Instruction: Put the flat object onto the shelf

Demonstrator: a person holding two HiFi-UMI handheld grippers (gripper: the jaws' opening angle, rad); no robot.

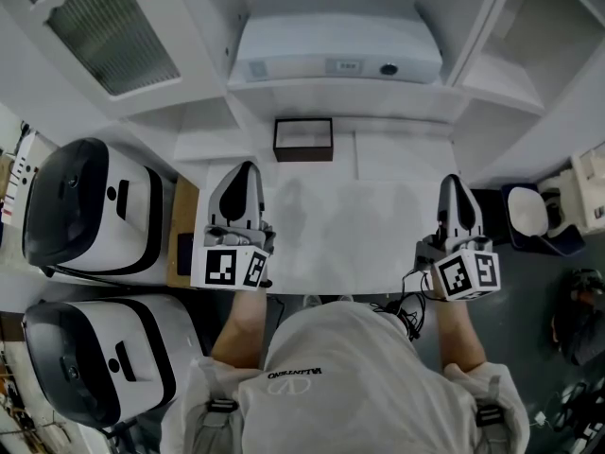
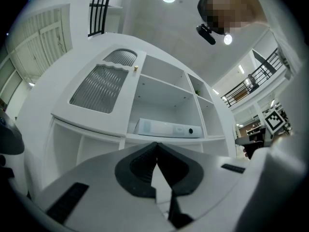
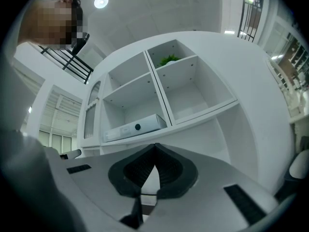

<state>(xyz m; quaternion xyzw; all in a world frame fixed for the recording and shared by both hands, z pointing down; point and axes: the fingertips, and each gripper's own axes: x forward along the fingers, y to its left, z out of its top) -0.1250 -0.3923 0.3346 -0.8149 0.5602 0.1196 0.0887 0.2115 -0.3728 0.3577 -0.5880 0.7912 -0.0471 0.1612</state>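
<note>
A flat white binder (image 1: 336,55) with a black ring hole in its spine lies on its side in a compartment of the white shelf unit (image 1: 397,93). It also shows in the left gripper view (image 2: 169,128) and the right gripper view (image 3: 135,127). My left gripper (image 1: 248,168) hovers over the white counter (image 1: 350,235), below and left of the binder, jaws shut with nothing between them (image 2: 156,148). My right gripper (image 1: 452,182) is at the counter's right edge, likewise shut and empty (image 3: 155,149). Both point toward the shelf, tilted slightly up.
A small dark-framed open box (image 1: 303,140) stands at the counter's back edge between the grippers. Two black-and-white appliances (image 1: 90,206) (image 1: 95,357) sit at the left. A ribbed-glass cabinet door (image 1: 109,26) is upper left. A white container (image 1: 527,214) is at the right.
</note>
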